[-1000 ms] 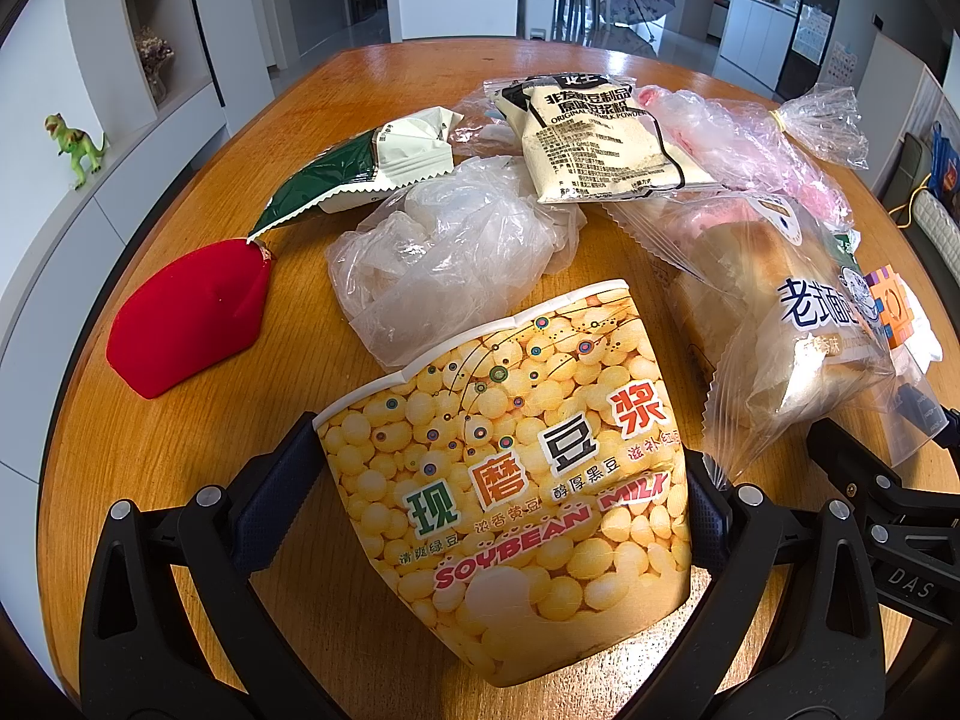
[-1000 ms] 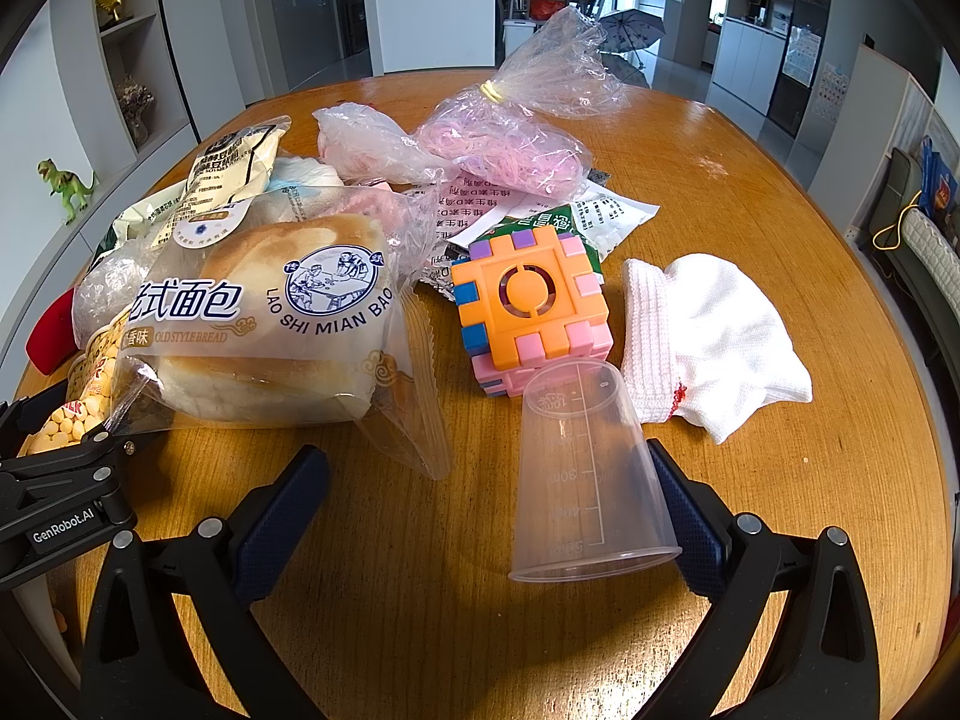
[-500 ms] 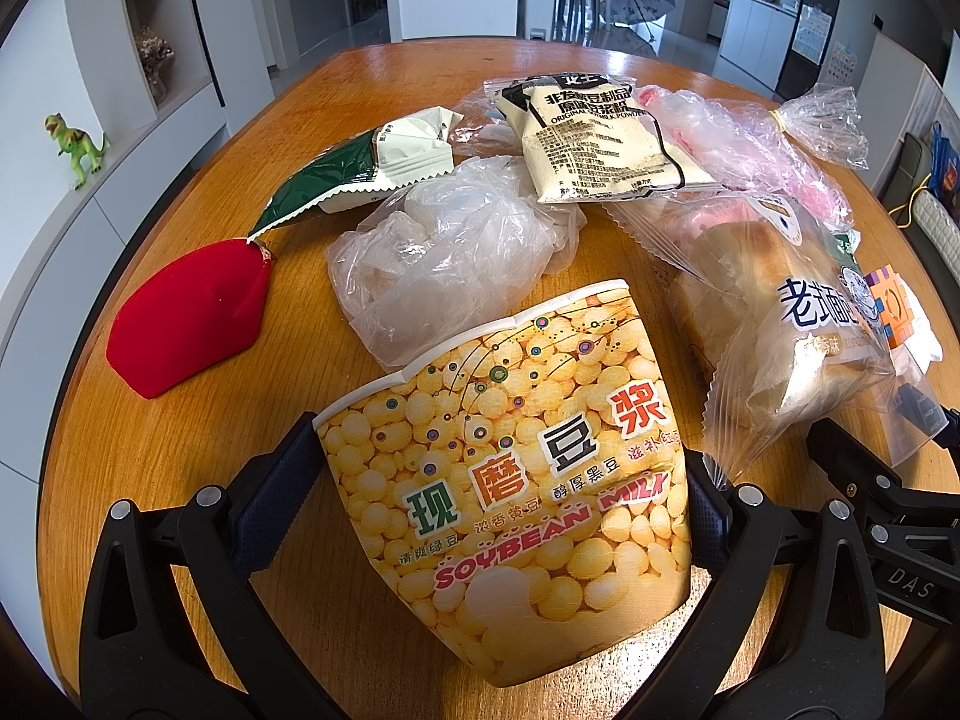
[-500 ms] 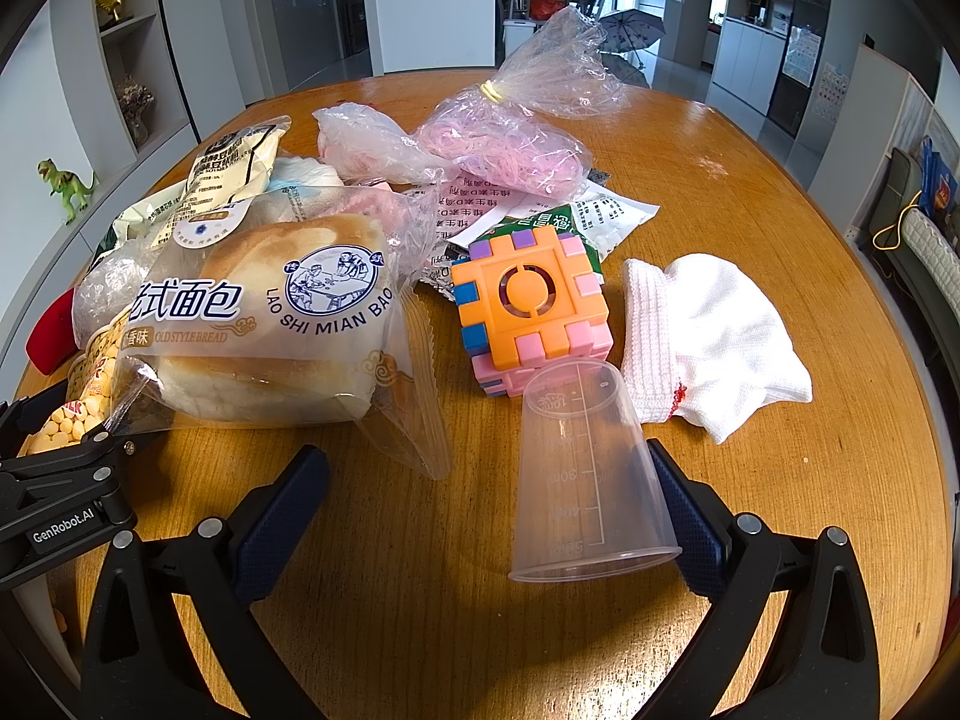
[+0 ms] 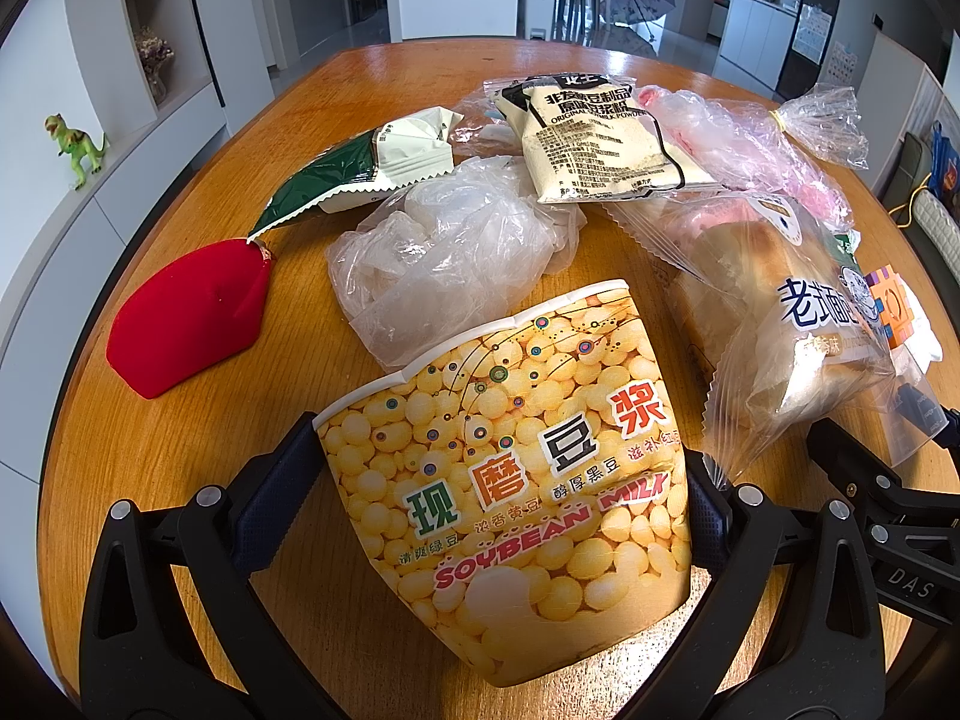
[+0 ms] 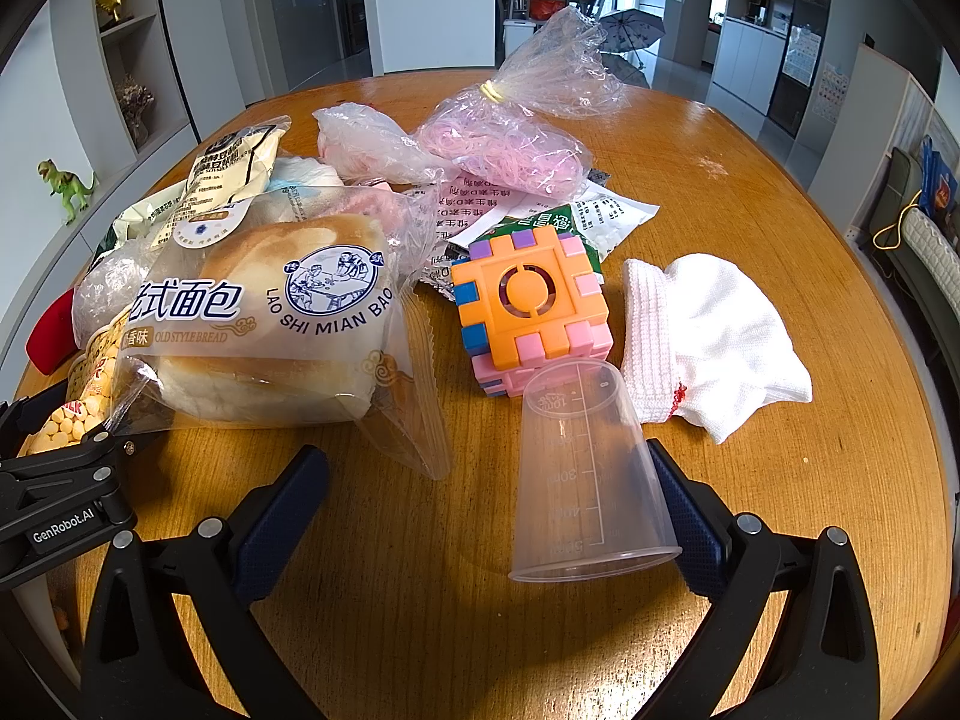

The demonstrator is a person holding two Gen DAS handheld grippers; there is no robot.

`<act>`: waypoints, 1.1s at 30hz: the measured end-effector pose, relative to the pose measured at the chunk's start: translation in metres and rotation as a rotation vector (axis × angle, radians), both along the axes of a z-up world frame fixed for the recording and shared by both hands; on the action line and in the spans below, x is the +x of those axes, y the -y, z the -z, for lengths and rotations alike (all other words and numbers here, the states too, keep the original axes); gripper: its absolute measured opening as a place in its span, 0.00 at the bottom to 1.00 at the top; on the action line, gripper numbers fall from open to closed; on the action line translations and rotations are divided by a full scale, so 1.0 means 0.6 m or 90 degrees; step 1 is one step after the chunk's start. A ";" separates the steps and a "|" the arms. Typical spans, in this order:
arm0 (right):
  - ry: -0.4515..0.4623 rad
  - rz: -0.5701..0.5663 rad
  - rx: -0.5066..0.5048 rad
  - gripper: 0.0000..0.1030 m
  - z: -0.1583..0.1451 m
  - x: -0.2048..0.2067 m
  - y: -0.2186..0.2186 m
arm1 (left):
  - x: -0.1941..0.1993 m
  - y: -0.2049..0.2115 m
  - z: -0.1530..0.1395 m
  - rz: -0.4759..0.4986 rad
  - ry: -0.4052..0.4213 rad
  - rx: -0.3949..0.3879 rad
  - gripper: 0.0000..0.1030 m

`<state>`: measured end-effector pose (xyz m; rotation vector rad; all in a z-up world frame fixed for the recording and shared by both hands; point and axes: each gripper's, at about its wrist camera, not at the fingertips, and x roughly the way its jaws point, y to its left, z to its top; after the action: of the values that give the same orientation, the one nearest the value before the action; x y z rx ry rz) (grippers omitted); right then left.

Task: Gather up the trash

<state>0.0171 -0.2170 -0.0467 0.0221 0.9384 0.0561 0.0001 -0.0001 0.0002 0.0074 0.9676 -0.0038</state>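
Observation:
A yellow soybean-milk paper cup point(image 5: 510, 480) lies on its side on the round wooden table point(image 5: 180, 480), between the fingers of my left gripper point(image 5: 492, 504), which is open with both pads at the cup's sides. My right gripper point(image 6: 486, 516) is open; a clear plastic measuring cup point(image 6: 588, 474) stands upside down against its right finger point(image 6: 690, 528). Beyond lie a crumpled clear bag point(image 5: 450, 258), a green wrapper point(image 5: 354, 174), a soy powder packet point(image 5: 594, 138), a bagged bread loaf point(image 6: 270, 312) and a pink-filled plastic bag point(image 6: 510, 144).
A red velvet case point(image 5: 192, 324) lies at the left. A coloured block cube point(image 6: 528, 306) and a white cloth point(image 6: 708, 342) lie at the right. Printed wrappers point(image 6: 600, 216) lie behind the cube. A toy dinosaur point(image 5: 75, 144) stands on the side shelf.

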 end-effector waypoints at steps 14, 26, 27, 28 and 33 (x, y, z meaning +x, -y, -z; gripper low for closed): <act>0.000 0.000 0.000 0.98 0.000 0.000 0.000 | 0.000 0.000 0.000 0.000 0.001 -0.001 0.95; 0.000 0.005 0.000 0.98 0.000 0.001 0.000 | 0.000 -0.001 0.000 0.001 0.001 -0.002 0.95; 0.000 0.007 -0.001 0.98 0.000 0.001 -0.001 | -0.001 -0.001 0.000 0.002 0.001 -0.001 0.95; -0.001 0.007 0.000 0.98 0.000 0.001 0.000 | -0.001 -0.001 -0.001 0.002 -0.003 -0.002 0.95; -0.028 -0.029 0.032 0.98 -0.021 -0.008 0.001 | -0.024 -0.029 -0.028 0.008 -0.012 -0.064 0.95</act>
<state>0.0121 -0.2177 -0.0344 0.0487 0.9812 0.1211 -0.0143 0.0170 0.0172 -0.0791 0.9858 -0.0634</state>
